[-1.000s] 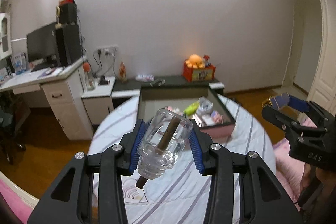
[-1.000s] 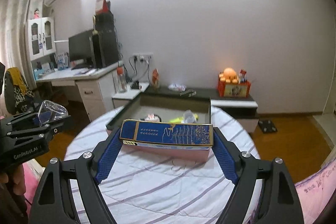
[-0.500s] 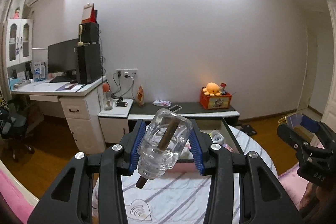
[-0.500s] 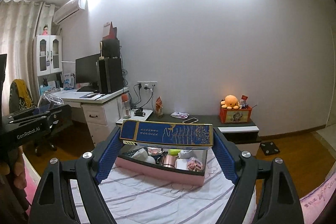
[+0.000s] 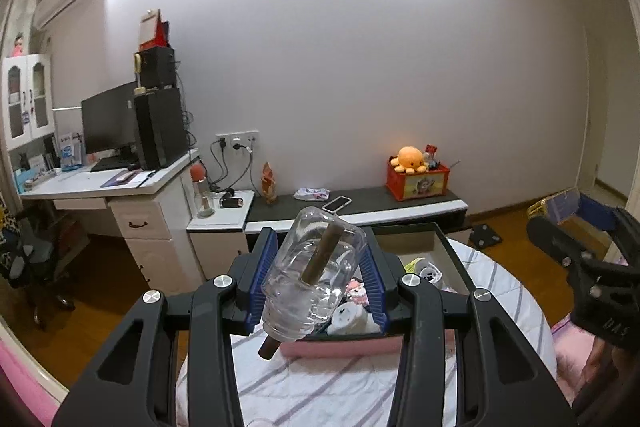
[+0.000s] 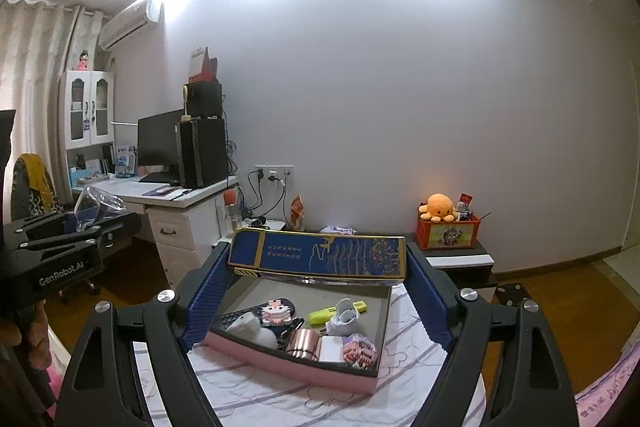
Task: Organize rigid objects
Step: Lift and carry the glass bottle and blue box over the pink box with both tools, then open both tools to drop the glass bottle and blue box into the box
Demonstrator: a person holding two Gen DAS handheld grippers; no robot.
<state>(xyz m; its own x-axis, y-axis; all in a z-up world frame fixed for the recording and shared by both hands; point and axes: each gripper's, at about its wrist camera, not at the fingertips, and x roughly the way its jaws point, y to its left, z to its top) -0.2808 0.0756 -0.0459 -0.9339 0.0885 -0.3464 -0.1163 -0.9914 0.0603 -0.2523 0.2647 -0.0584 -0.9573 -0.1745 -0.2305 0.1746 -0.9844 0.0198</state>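
My left gripper is shut on a clear plastic bottle with a brown stick inside, held tilted in the air above the near edge of the pink tray. My right gripper is shut on a long blue and gold box, held level above the pink tray. The tray holds several small items: a yellow marker, a copper cup, a white holder. Each gripper shows at the side of the other's view: the right one and the left one.
The tray sits on a round table with a striped white cloth. Behind are a low dark bench with a phone and a red box with an orange plush, a white desk with monitor at left, and wood floor.
Both grippers have risen and tilted up with their objects still held; the tray now lies lower in both views and more of the wall shows.
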